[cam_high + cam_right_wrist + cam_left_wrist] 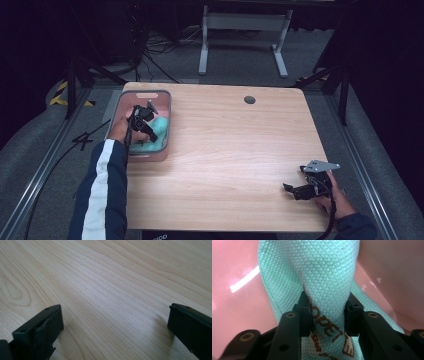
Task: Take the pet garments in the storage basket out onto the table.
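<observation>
The left gripper (327, 312) has its jaws pinched on a raised fold of mint-green cloth (322, 272) that lies inside the pink bin (165, 107) at the table's (230, 150) far left corner. The right gripper (115, 325) rests low over bare wood near the right front edge, jaws spread wide with nothing between them.

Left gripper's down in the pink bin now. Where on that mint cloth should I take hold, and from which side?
Grip the raised fold in the middle of the mint cloth, coming straight down from above. The cloth lies bunched inside the pink bin, whose walls block a sideways approach. The left gripper is already closed on that ridge, near the orange lettering. The right gripper sits open over bare table.
</observation>
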The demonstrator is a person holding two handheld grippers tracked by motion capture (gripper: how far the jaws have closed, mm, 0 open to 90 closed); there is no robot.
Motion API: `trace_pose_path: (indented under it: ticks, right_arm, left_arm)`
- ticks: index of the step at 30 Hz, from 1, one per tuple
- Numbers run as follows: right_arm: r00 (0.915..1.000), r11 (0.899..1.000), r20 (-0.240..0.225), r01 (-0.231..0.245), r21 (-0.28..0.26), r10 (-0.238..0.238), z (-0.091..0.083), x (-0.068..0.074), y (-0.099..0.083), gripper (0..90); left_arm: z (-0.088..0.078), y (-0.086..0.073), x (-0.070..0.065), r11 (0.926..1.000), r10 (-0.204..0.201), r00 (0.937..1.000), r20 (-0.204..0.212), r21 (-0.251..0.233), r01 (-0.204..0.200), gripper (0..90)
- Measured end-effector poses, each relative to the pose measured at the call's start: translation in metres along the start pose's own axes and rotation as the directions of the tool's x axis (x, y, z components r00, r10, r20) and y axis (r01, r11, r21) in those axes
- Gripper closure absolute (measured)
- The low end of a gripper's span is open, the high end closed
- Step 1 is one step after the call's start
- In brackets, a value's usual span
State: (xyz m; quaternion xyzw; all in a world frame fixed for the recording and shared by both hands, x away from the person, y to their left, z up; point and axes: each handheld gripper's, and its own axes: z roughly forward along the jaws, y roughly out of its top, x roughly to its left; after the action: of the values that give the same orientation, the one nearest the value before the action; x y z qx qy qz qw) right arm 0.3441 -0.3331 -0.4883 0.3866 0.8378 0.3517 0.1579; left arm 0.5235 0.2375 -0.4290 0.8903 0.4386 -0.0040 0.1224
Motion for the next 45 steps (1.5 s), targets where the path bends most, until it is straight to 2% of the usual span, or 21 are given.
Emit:
trace_pose_path:
  ticks: [2, 5, 6, 9, 10, 14, 19, 22, 23, 24, 26, 27, 29, 30, 32, 34, 37, 40, 41, 42, 45]
  right_arm:
    - [1.0, 1.0, 0.0, 0.0, 0.0, 0.0, 0.0, 0.0, 0.0, 0.6]
    - [1.0, 1.0, 0.0, 0.0, 0.0, 0.0, 0.0, 0.0, 0.0, 0.6]
    - [1.0, 1.0, 0.0, 0.0, 0.0, 0.0, 0.0, 0.0, 0.0, 0.6]
    - [1.0, 1.0, 0.0, 0.0, 0.0, 0.0, 0.0, 0.0, 0.0, 0.6]
    - [1.0, 1.0, 0.0, 0.0, 0.0, 0.0, 0.0, 0.0, 0.0, 0.6]
    - [1.0, 1.0, 0.0, 0.0, 0.0, 0.0, 0.0, 0.0, 0.0, 0.6]
    - [1.0, 1.0, 0.0, 0.0, 0.0, 0.0, 0.0, 0.0, 0.0, 0.6]
    - [1.0, 1.0, -0.004, 0.005, 0.002, -0.005, -0.001, 0.0, -0.001, 0.6]
    - [1.0, 1.0, -0.004, 0.005, 0.002, -0.005, -0.001, 0.0, -0.001, 0.6]
    - [1.0, 1.0, -0.004, 0.007, 0.002, -0.007, -0.001, 0.0, -0.001, 0.6]
    - [1.0, 1.0, -0.004, 0.007, 0.003, -0.007, -0.001, 0.0, -0.001, 0.6]
    - [1.0, 1.0, -0.004, 0.007, 0.003, -0.007, -0.001, 0.0, -0.001, 0.6]
    - [1.0, 1.0, -0.004, 0.007, 0.002, -0.007, -0.001, 0.0, -0.001, 0.6]
    - [1.0, 1.0, -0.004, 0.007, 0.003, -0.007, -0.001, 0.0, -0.001, 0.6]
    - [1.0, 1.0, -0.004, 0.007, 0.002, -0.007, -0.001, 0.0, -0.001, 0.6]
    - [1.0, 1.0, -0.004, 0.007, 0.002, -0.007, -0.001, 0.0, -0.001, 0.6]
    - [1.0, 1.0, -0.004, 0.007, 0.002, -0.007, -0.001, 0.0, -0.001, 0.6]
    - [1.0, 1.0, -0.004, 0.007, 0.002, -0.007, -0.001, 0.0, -0.001, 0.6]
    - [1.0, 1.0, -0.004, 0.007, 0.002, -0.007, -0.001, 0.0, -0.001, 0.6]
    - [1.0, 1.0, -0.004, 0.007, 0.002, -0.007, -0.001, 0.0, -0.001, 0.6]
    - [1.0, 1.0, -0.004, 0.007, 0.002, -0.007, -0.001, 0.0, -0.001, 0.6]
  left_arm:
    - [-0.002, -0.001, 0.0, 0.9995, -0.023, 0.9993, -0.028, -0.022, 0.022, 69.6]
    - [-0.012, -0.004, 0.003, 0.9972, -0.023, 0.9977, -0.064, -0.073, 0.018, 71.2]
    - [-0.017, -0.007, 0.003, 0.9939, -0.043, 0.9976, -0.055, -0.104, 0.037, 71.3]
    - [-0.029, -0.012, 0.007, 0.9863, -0.047, 0.9962, -0.073, -0.162, 0.034, 71.8]
    - [-0.034, -0.015, 0.008, 0.9797, -0.056, 0.9969, -0.054, -0.196, 0.044, 71.9]
    - [-0.048, -0.023, 0.008, 0.9617, -0.068, 0.9963, -0.051, -0.269, 0.052, 72.0]
    - [-0.067, -0.03, 0.005, 0.9378, -0.076, 0.9941, -0.077, -0.344, 0.045, 72.0]
    - [-0.078, -0.034, 0.003, 0.9152, -0.072, 0.993, -0.093, -0.402, 0.029, 72.1]
    - [-0.078, -0.034, 0.003, 0.9152, -0.072, 0.993, -0.093, -0.402, 0.029, 72.1]
    - [-0.081, -0.035, 0.001, 0.9102, -0.074, 0.9925, -0.097, -0.413, 0.027, 72.1]
    - [-0.089, -0.039, -0.003, 0.8938, -0.077, 0.9918, -0.101, -0.448, 0.024, 72.1]
    - [-0.089, -0.039, -0.003, 0.8938, -0.077, 0.9918, -0.101, -0.448, 0.024, 72.1]
    - [-0.094, -0.04, -0.005, 0.886, -0.079, 0.9926, -0.093, -0.463, 0.027, 72.1]
    - [-0.1, -0.041, -0.008, 0.881, -0.082, 0.9903, -0.112, -0.473, 0.02, 72.2]
    - [-0.103, -0.041, -0.009, 0.8785, -0.073, 0.991, -0.112, -0.478, 0.011, 72.2]
    - [-0.108, -0.042, -0.012, 0.8689, -0.059, 0.9927, -0.105, -0.495, 0.0, 72.2]
    - [-0.116, -0.043, -0.02, 0.8597, -0.04, 0.9935, -0.107, -0.51, -0.02, 72.3]
    - [-0.119, -0.043, -0.023, 0.8568, -0.031, 0.9936, -0.109, -0.515, -0.03, 72.4]
    - [-0.123, -0.044, -0.027, 0.8489, -0.017, 0.9936, -0.112, -0.527, -0.045, 72.4]
    - [-0.123, -0.044, -0.027, 0.8489, -0.017, 0.9936, -0.112, -0.527, -0.045, 72.4]
    - [-0.127, -0.045, -0.034, 0.8373, -0.005, 0.9943, -0.106, -0.544, -0.054, 72.4]
